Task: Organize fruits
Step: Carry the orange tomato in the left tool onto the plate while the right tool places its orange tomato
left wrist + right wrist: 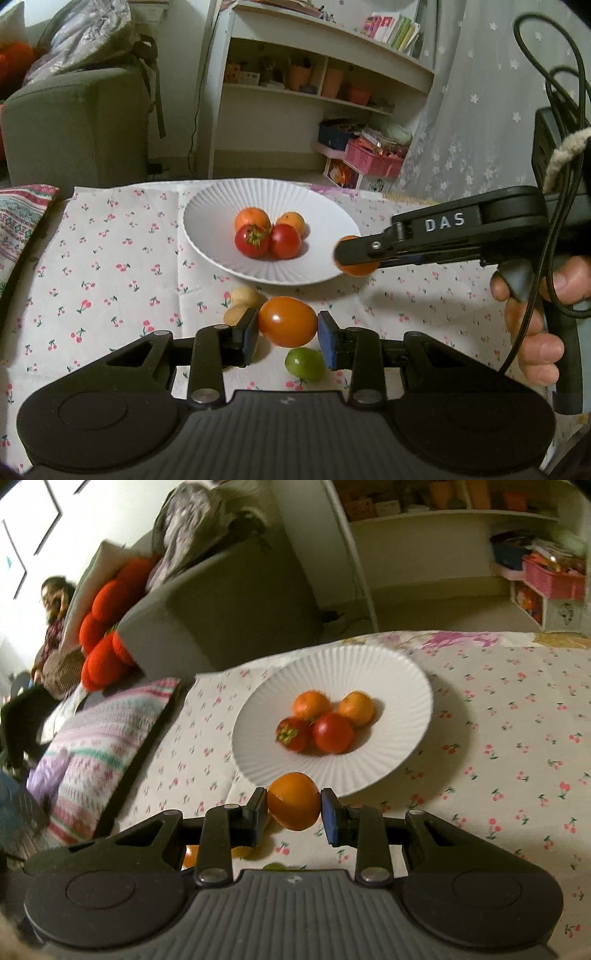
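A grey sofa stands in the upper left, with red cushions on it. A white shelf unit fills the upper centre. A flowered curtain hangs at the upper right.

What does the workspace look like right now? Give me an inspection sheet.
Surface: cherry-print cloth.
Job's things: white plate holding four fruits; green fruit and two pale round ones loose on the cloth.
Clutter: nothing seen.
Grippers: left gripper shut on orange tomato; right gripper shut on orange fruit.
Cables: black cable looping by the right gripper.
Surroundings: sofa, shelf unit, seated person.
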A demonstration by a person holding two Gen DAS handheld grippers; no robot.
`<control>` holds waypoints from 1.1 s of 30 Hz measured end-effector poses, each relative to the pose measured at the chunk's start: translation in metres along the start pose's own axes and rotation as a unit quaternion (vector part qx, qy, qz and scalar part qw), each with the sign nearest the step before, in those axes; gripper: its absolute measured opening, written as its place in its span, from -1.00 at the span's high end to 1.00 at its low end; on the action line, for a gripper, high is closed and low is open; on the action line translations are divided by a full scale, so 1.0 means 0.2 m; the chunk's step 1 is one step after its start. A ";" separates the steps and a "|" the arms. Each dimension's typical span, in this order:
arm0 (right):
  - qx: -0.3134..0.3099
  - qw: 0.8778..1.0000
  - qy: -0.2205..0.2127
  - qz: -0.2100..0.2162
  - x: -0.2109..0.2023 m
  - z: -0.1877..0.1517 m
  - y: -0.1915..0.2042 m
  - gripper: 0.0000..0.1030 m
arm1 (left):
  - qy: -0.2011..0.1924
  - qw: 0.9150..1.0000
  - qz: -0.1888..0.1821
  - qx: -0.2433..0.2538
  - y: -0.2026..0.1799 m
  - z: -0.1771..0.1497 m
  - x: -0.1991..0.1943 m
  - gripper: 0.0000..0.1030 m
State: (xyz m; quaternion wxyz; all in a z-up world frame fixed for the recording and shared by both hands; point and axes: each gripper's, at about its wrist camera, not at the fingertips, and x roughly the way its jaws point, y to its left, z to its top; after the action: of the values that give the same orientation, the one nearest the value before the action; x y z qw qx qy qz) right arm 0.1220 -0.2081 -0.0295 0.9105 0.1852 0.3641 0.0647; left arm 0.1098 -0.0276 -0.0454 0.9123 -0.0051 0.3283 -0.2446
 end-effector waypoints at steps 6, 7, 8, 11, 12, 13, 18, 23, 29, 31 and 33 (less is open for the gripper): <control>0.032 0.999 -0.011 -0.005 -0.01 0.02 -0.07 0.46 | -0.014 1.000 0.001 -0.007 0.02 0.03 0.00 0.66; 0.036 0.999 -0.012 -0.005 -0.01 0.02 -0.08 0.46 | -0.017 1.000 0.001 -0.007 0.02 0.03 -0.01 0.66; 0.040 0.999 -0.014 -0.005 -0.01 0.03 -0.09 0.46 | -0.020 1.000 0.000 -0.007 0.03 0.04 -0.01 0.66; 0.056 0.998 -0.020 -0.003 -0.02 0.04 -0.11 0.46 | -0.027 1.000 -0.002 -0.008 0.04 0.07 0.00 0.66; 0.060 0.998 -0.022 -0.003 -0.01 0.05 -0.12 0.46 | -0.028 1.000 -0.003 -0.009 0.05 0.07 0.01 0.66; 0.061 0.998 -0.023 -0.004 -0.01 0.05 -0.13 0.46 | -0.029 1.000 -0.003 -0.009 0.05 0.08 0.02 0.66; 0.062 0.998 -0.021 -0.006 0.02 0.06 -0.15 0.46 | -0.027 1.000 0.009 0.005 0.04 0.12 0.11 0.66; 0.059 0.998 -0.025 -0.008 0.08 0.06 -0.16 0.46 | -0.020 0.999 0.014 0.025 0.00 0.13 0.20 0.66; 0.057 0.998 -0.025 0.004 0.13 0.05 -0.14 0.46 | -0.015 0.999 0.029 0.042 -0.01 0.16 0.31 0.66; 0.052 0.998 -0.026 0.004 0.13 0.05 -0.13 0.45 | -0.013 0.998 0.035 0.048 0.00 0.16 0.33 0.66; 0.052 0.998 -0.025 0.007 0.14 0.05 -0.13 0.44 | -0.009 0.998 0.037 0.047 0.00 0.15 0.35 0.65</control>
State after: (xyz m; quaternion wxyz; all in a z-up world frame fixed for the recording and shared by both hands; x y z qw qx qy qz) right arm 0.1490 -0.2285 -0.0509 0.9080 0.2358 0.3431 0.0473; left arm 0.1747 -0.0632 -0.0626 0.9228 0.0484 0.3085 -0.2255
